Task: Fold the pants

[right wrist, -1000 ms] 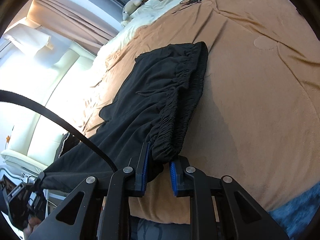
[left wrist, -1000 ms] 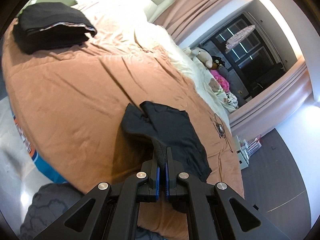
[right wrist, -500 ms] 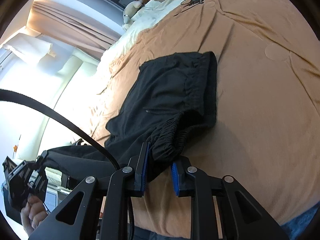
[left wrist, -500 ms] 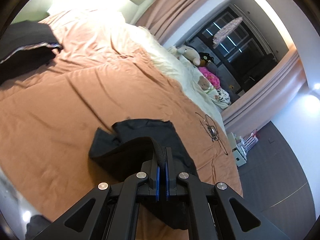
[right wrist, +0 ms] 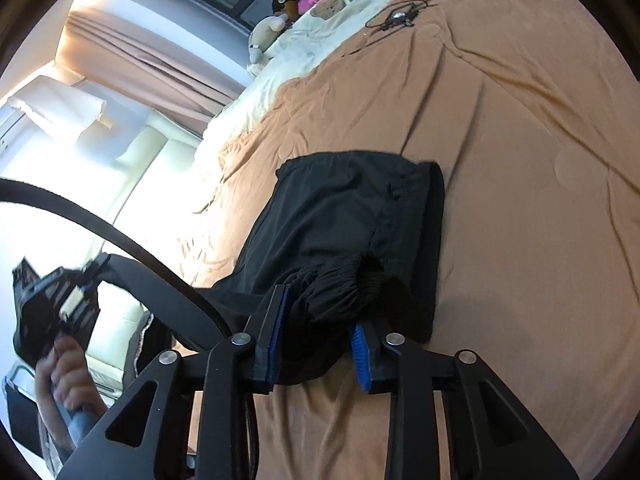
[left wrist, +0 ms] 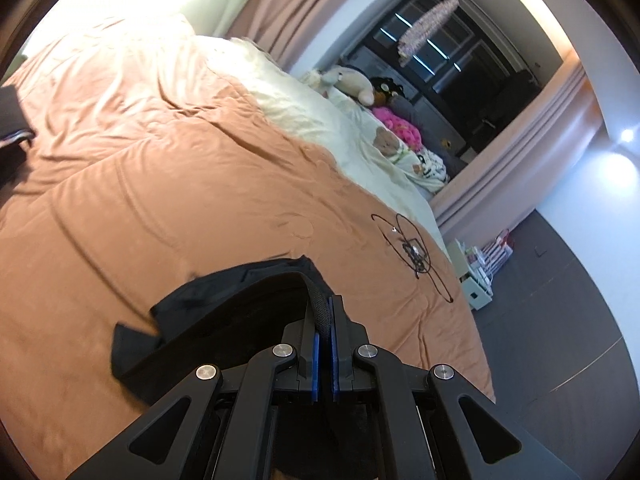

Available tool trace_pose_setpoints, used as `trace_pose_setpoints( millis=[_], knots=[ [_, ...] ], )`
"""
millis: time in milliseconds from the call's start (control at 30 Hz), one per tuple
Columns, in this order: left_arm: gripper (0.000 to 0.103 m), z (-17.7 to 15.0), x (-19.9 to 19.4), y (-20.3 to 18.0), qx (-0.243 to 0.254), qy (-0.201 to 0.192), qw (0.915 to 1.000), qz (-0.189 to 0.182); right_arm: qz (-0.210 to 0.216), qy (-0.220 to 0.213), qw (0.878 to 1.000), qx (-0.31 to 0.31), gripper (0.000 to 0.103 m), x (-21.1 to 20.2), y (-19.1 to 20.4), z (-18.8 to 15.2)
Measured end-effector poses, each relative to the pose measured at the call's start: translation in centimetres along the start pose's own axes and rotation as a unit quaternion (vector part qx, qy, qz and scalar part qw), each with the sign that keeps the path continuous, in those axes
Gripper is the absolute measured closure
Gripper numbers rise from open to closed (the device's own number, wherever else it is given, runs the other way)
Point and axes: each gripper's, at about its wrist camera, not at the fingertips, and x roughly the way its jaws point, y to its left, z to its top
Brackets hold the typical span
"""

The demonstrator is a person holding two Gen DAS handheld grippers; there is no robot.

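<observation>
The black pants (right wrist: 340, 224) lie folded over on the tan bed cover (right wrist: 520, 160). The jaws of my right gripper (right wrist: 316, 340) are opening, and the gathered elastic waistband (right wrist: 340, 280) sits loosely between its blue pads. In the left wrist view my left gripper (left wrist: 323, 320) is shut on a ribbed edge of the pants (left wrist: 240, 304) and holds it above the bed. The right wrist view shows that left gripper (right wrist: 94, 270) at the far left in a person's hand (right wrist: 64, 376), with a stretch of black cloth running from it to the pants.
A black cable (left wrist: 416, 252) lies coiled on the cover towards the bed's far side. Stuffed toys (left wrist: 352, 84) and a cream blanket (left wrist: 320, 120) lie along the far edge. A dark folded garment (left wrist: 10, 120) lies at the left. A black strap (right wrist: 120, 236) crosses the right wrist view.
My left gripper has carried its edge of the pants across towards the waistband, folding them shorter. The right gripper's jaws have spread apart around the waistband.
</observation>
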Motion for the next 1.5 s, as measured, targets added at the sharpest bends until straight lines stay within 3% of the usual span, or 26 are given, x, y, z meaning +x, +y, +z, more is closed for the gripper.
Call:
trace_pose_setpoints(
  millis=[233,333,367,433,500,700,933,1100,1133,1167,1300,1367,1500],
  knots=[
    [0.099,2.2,6.2,-1.3,0.042,0.037,0.9983,-0.013,-0.001,0.002,1.000,-0.003,0.072,2.1,-1.3,2.7],
    [0.099,3.0,8.7,-1.5,0.060,0.045,0.9971,-0.010,0.007,0.003,1.000,0.012,0.054,3.0,-2.1,3.5],
    [0.099,3.3,9.7,-1.7,0.067,0.047,0.9966,-0.008,0.001,-0.001,1.000,0.013,0.037,3.0,-2.3,3.7],
    [0.099,3.7,11.4,-1.7,0.076,0.057,0.9954,-0.013,-0.013,-0.030,0.999,0.013,0.023,2.5,-2.6,4.1],
    [0.099,3.9,13.3,-1.7,0.087,0.069,0.9937,-0.012,-0.006,-0.039,0.999,0.012,0.023,2.3,-2.9,4.2],
    [0.099,3.9,17.7,-1.0,0.100,0.105,0.9894,-0.004,-0.062,-0.024,0.997,-0.037,0.023,4.0,-3.3,4.7],
    [0.099,4.2,20.5,0.0,0.106,0.123,0.9866,0.014,-0.083,0.001,0.988,-0.131,0.023,6.1,-0.4,5.6],
    [0.099,4.5,22.3,0.2,0.114,0.138,0.9836,0.024,-0.104,0.003,0.978,-0.181,0.043,7.6,1.3,6.4],
    [0.099,4.5,22.7,0.2,0.116,0.142,0.9827,0.025,-0.100,0.010,0.977,-0.187,0.063,8.2,1.5,6.5],
    [0.099,4.5,23.2,0.1,0.119,0.144,0.9819,0.028,-0.098,0.020,0.977,-0.187,0.073,8.5,1.4,6.6],
    [0.099,4.9,24.9,0.0,0.120,0.152,0.9805,0.033,-0.116,-0.007,0.981,-0.156,0.083,8.0,0.5,7.0],
    [0.099,5.0,26.2,0.1,0.116,0.158,0.9798,0.040,-0.121,-0.015,0.982,-0.144,0.093,8.0,0.5,6.8],
    [0.097,4.6,28.7,-0.5,0.128,0.172,0.9752,0.055,-0.132,-0.022,0.983,-0.122,0.093,8.5,0.5,6.3]
  ],
)
